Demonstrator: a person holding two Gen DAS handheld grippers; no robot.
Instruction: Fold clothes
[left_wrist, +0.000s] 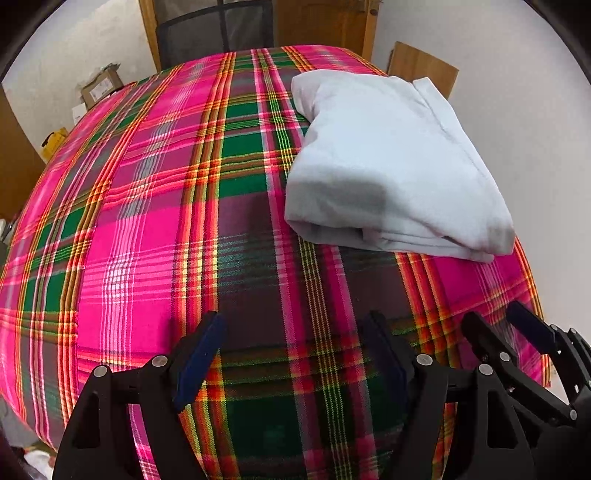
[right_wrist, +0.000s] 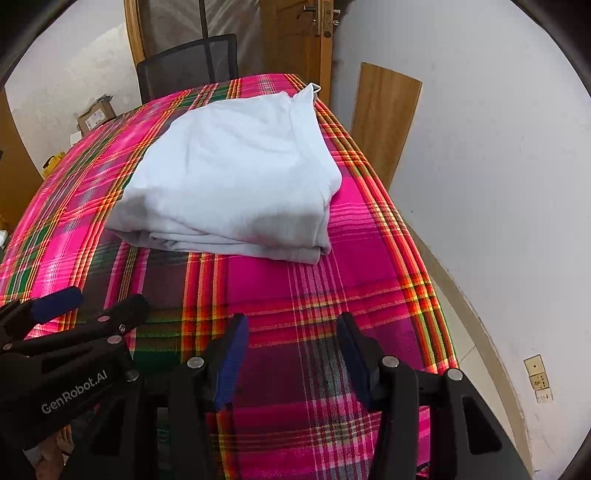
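Observation:
A folded pale blue-white garment (left_wrist: 391, 162) (right_wrist: 236, 181) lies on the pink and green plaid tablecloth (left_wrist: 155, 229) (right_wrist: 369, 258), toward the table's far right side. My left gripper (left_wrist: 295, 328) hovers open over bare cloth, short of the garment, with nothing between its fingers. My right gripper (right_wrist: 293, 325) is open too, empty, and sits nearer than the garment's front fold. Each gripper shows in the other's view: the right gripper (left_wrist: 498, 321) at the lower right, the left gripper (right_wrist: 107, 297) at the lower left.
A black mesh chair (right_wrist: 188, 62) stands at the table's far end before a wooden door (right_wrist: 295, 37). A wooden board (right_wrist: 384, 118) leans on the white wall right of the table. Cardboard boxes (left_wrist: 101, 85) and a yellow item (left_wrist: 53, 142) sit on the floor at left.

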